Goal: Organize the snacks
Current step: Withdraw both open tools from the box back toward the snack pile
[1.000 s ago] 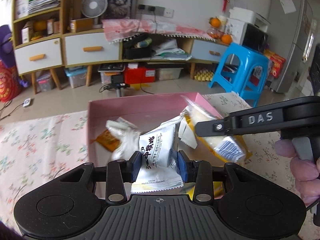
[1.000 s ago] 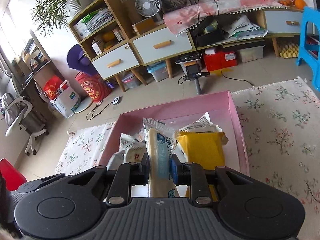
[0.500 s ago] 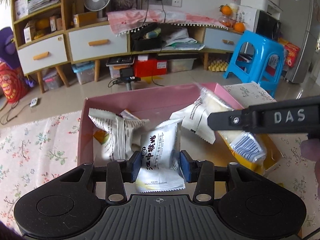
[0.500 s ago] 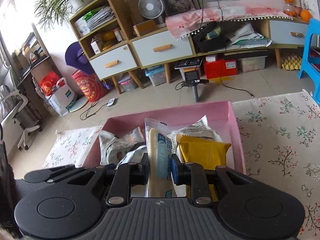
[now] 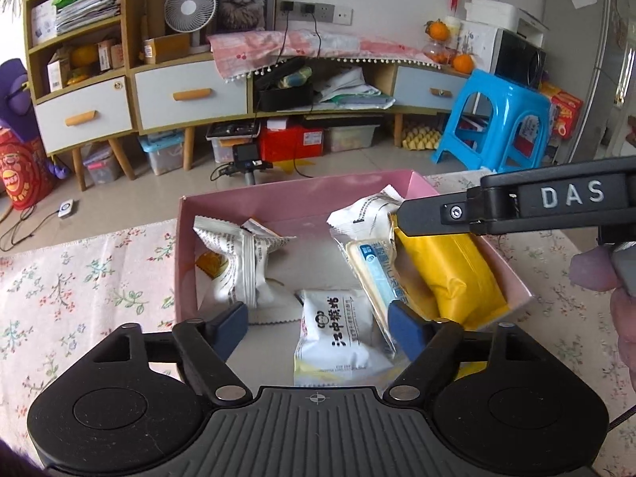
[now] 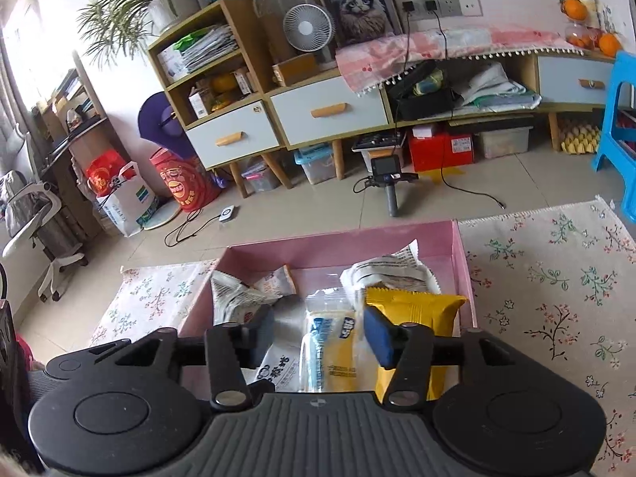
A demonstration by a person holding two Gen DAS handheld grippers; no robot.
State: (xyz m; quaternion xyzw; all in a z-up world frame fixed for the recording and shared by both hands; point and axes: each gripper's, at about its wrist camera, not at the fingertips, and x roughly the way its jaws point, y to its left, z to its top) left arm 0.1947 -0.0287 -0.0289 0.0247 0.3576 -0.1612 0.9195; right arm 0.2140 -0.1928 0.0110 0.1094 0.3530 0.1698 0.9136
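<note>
A pink box (image 5: 278, 206) on the floral cloth holds several snack packs. My left gripper (image 5: 318, 328) is open over its near edge, and the white pack with black characters (image 5: 338, 338) lies loose between the fingers. My right gripper (image 6: 320, 332) is open above the box (image 6: 463, 266), and the clear pack with a blue stripe (image 6: 328, 342) lies below it, beside the yellow pack (image 6: 413, 314). The right gripper's arm (image 5: 516, 206) reaches in from the right in the left wrist view. The striped pack (image 5: 373, 274) and yellow pack (image 5: 449, 274) lie at the box's right.
White printed packs (image 5: 242, 262) and a small orange pack (image 5: 210, 266) lie at the box's left. The floral cloth (image 5: 79, 278) spreads on both sides. Beyond the table edge are the tiled floor, a low cabinet (image 5: 179, 95) and a blue stool (image 5: 501, 119).
Both grippers have opened. The white pack dropped from my left gripper into the box, and the striped pack left my right gripper and lies in the box.
</note>
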